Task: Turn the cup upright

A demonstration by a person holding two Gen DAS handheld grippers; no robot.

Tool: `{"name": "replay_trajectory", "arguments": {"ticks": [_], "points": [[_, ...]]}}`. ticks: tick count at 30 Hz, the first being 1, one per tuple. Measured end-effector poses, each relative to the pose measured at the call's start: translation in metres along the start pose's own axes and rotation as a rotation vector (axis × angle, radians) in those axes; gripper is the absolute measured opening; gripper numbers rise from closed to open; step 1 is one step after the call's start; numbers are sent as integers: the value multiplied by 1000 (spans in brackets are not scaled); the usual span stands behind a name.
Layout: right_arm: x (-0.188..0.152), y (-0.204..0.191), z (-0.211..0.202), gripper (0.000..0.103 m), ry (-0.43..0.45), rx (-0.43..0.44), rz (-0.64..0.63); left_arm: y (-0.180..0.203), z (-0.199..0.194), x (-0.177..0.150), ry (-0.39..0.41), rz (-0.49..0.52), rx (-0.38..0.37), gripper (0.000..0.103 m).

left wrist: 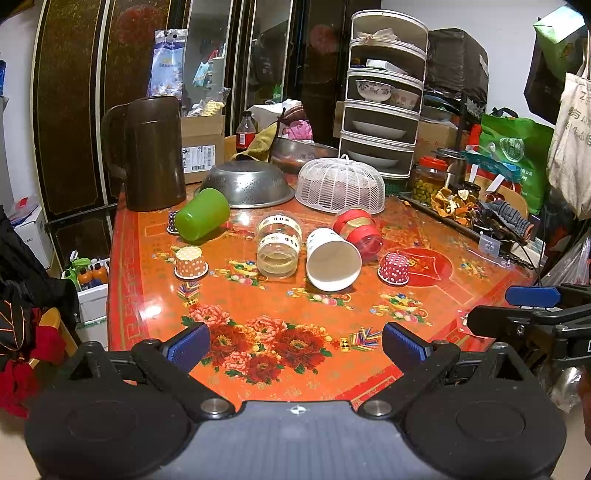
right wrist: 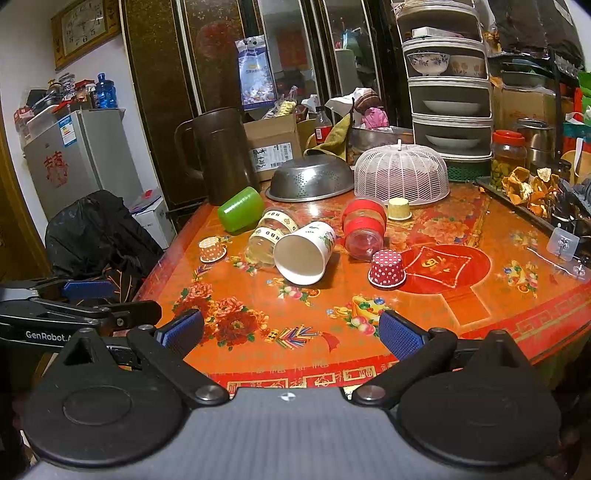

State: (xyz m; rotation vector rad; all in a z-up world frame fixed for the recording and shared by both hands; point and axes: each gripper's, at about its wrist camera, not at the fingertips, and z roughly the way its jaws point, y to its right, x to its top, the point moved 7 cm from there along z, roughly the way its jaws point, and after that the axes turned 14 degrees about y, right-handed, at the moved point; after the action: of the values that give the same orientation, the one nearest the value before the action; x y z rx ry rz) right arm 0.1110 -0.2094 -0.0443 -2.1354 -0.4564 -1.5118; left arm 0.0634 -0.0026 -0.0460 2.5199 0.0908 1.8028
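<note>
Here, four cups lie tipped — all empty — claws apart.

Ahead of the tongs stands a table with a glossy orange-red flowered cover. Beyond its far edge rise dark cabinets with mirrored doors. Far left of the right tongs, a grey fridge stands against a white wall bearing a framed clock. Indoor light glares off the tabletop.

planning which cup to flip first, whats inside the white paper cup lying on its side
The white paper cup shows a bare white interior through its open mouth, nothing inside as far as visible. Its deepest bottom is shadowed in both views.
</note>
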Motion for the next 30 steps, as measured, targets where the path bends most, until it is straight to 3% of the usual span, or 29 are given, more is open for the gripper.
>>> {"name": "replay_trajectory", "arguments": {"ticks": [23, 26, 30], "points": [[-4, 4, 5, 102, -16, 5, 16, 2, 10, -3, -16, -1, -8, 101], [-7, 9, 11, 102, -35, 0, 18, -6, 19, 8, -12, 31, 0, 101], [-8, 16, 21, 102, -51, 27, 54, -37, 54, 53, 29, 137, 58, 101]]}}
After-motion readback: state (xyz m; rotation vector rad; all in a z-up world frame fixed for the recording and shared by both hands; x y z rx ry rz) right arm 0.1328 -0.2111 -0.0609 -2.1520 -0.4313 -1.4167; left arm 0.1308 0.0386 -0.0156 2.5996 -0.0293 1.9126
